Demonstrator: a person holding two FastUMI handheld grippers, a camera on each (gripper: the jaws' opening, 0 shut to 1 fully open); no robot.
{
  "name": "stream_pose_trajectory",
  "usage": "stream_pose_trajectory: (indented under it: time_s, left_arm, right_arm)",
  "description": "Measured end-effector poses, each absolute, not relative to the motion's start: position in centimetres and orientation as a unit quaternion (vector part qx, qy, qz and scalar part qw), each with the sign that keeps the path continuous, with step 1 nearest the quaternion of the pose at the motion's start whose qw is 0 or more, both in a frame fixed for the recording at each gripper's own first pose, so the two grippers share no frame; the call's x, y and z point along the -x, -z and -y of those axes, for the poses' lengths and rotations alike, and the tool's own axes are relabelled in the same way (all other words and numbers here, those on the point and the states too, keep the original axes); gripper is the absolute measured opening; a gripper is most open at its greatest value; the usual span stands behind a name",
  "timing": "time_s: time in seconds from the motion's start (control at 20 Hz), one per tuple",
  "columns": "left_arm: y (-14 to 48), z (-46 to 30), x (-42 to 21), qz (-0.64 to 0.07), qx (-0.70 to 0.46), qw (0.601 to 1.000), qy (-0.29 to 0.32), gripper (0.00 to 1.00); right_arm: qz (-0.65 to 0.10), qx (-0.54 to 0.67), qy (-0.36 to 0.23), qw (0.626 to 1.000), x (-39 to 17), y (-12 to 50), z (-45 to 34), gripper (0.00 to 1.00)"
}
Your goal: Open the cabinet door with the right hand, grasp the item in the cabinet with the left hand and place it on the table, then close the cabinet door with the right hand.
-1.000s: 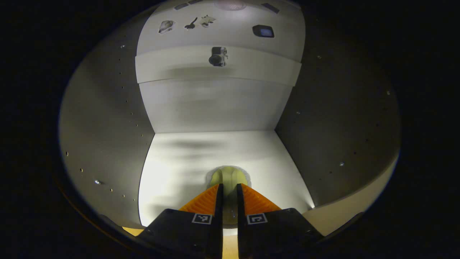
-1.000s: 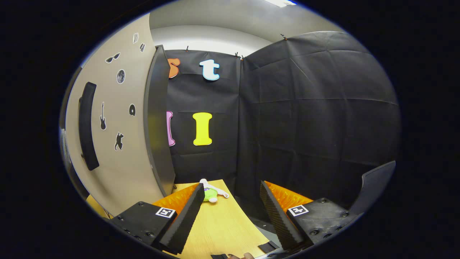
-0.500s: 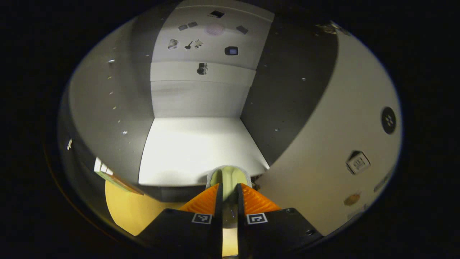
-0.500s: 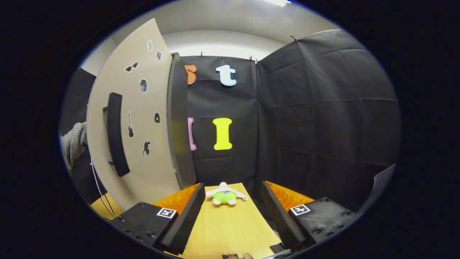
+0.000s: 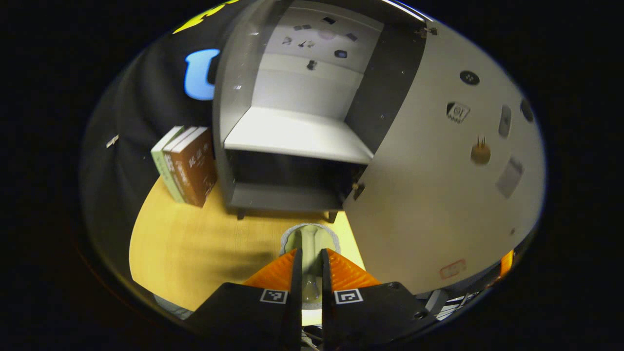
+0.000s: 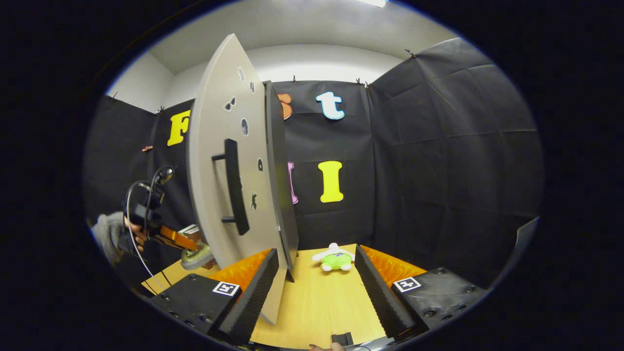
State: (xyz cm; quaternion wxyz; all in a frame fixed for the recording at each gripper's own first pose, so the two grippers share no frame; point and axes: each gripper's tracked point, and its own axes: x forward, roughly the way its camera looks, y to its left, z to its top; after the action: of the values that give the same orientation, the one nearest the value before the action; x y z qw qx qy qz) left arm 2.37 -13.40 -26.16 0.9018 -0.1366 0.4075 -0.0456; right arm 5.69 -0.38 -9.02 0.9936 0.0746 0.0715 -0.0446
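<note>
- Left gripper view: left gripper (image 5: 310, 261) is clamped on a pale green item (image 5: 310, 237), held above the table (image 5: 195, 253), near the cabinet (image 5: 292, 146).
- Right gripper (image 6: 316, 278) is held open, empty; the door (image 6: 219, 161) handle (image 6: 235, 193) lies to its left.

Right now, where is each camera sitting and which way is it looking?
Left gripper view: rides on the left gripper, looking down over the pale green item at the wooden table and into the open cabinet; its own two fingers show at the bottom.
Right gripper view: rides on the right gripper, facing the door edge-on and a plush toy; its open fingers show, plus the person's hand.
Shared: door, table, item, left gripper.
</note>
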Motion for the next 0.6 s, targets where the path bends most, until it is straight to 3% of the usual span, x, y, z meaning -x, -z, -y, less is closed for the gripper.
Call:
stream_pose_trajectory:
  time_s: [0.25, 0.6]
  left_arm:
    - [34.9, 14.8, 1.8, -0.423, 0.125, 0.897, 0.033, 0.2]
    - [44.4, 15.4, 4.2, -0.428, 0.114, 0.896, -0.014, 0.2]
  right_arm:
    - [-0.069, -0.072, 0.053, 0.994, -3.2, 8.3, 0.4, 0.98]
    - [-0.105, -0.082, 0.022, 0.991, -5.4, 11.5, 0.0, 0.98]
